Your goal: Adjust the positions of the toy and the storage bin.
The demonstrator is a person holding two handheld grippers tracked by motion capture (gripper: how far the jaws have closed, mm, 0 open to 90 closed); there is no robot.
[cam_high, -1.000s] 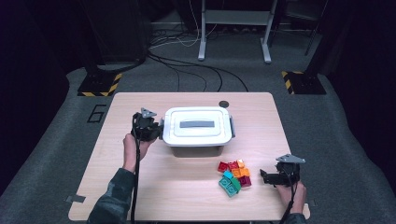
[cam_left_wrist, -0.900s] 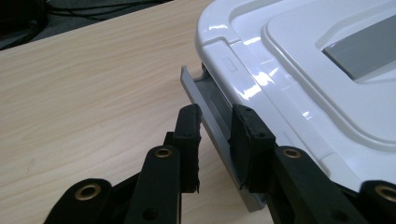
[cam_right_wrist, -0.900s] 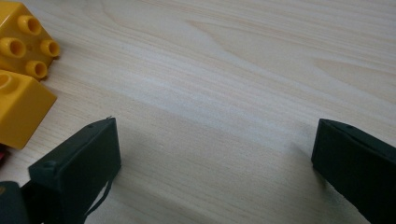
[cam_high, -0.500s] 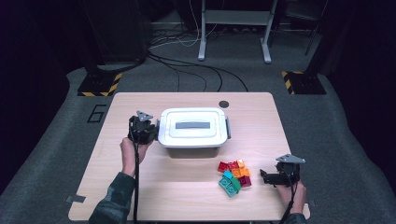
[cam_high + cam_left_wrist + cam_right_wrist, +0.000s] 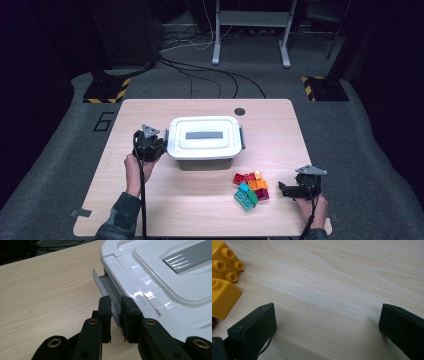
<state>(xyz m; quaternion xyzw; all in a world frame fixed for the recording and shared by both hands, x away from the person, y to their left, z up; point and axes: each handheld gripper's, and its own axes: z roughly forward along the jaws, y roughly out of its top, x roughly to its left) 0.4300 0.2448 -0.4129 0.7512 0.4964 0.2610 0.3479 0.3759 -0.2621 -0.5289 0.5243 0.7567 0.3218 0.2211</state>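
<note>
Our left gripper [image 5: 116, 312] is clamped on the grey side latch [image 5: 105, 285] of the white lidded box [image 5: 205, 137], which sits mid-table; our right gripper [image 5: 283, 190] rests with jaws spread wide, grasping nothing, just beside the heap of coloured toy bricks [image 5: 250, 187] at the near right. We work on a pale wooden table [image 5: 150, 210]. Our left hand [image 5: 134, 167] reaches forward toward the box's left end, our right hand [image 5: 312, 207] lies low near the table's edge. Beyond, grey carpet [image 5: 360, 135], loose cables [image 5: 200, 70] and a metal stand [image 5: 250, 35] sit in the dark room.
</note>
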